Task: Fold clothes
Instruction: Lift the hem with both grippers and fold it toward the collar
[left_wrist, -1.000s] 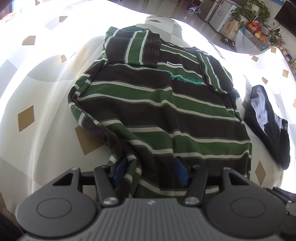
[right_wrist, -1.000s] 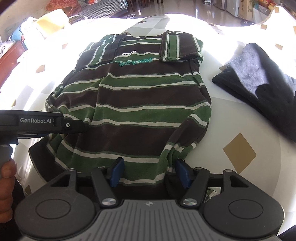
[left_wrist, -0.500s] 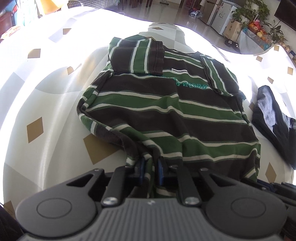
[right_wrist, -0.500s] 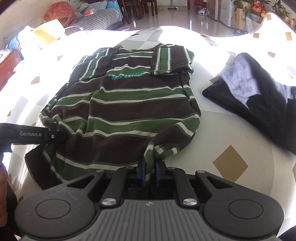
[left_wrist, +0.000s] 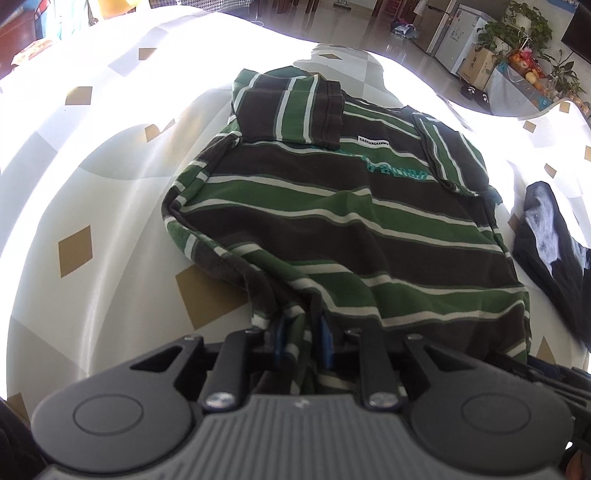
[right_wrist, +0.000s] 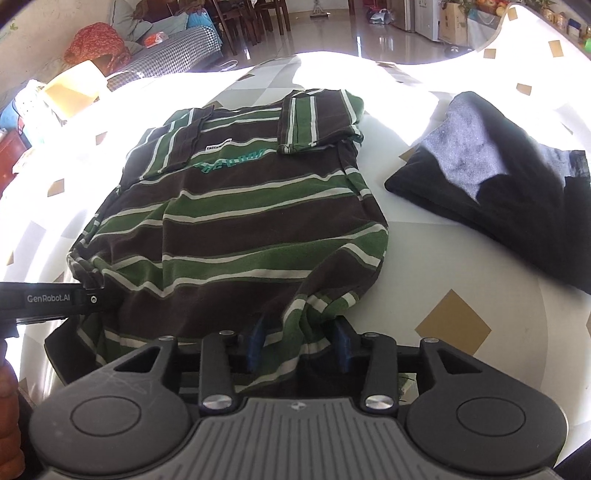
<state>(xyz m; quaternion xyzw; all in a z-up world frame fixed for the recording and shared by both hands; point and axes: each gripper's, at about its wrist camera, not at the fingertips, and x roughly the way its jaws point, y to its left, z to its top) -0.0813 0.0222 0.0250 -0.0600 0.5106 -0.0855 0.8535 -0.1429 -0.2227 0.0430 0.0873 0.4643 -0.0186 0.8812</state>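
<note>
Across the middle of the counter (left_wrist: 92, 206) lay the striped shirt (left_wrist: 332, 229); the left claw (left_wrist: 301, 338) pinched its bunched hem, while the right claw (right_wrist: 301, 341), just reopening, stood loosely around another fold.

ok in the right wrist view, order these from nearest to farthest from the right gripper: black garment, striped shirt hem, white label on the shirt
1. striped shirt hem, between the right gripper fingers
2. white label, up near the collar
3. black garment, off right; close to the label's distance, hard to call

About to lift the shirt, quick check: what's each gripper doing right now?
Left gripper: closed on the striped shirt hem.
Right gripper: jaws just opened, shirt hem bunched between them, not clamped.
</note>
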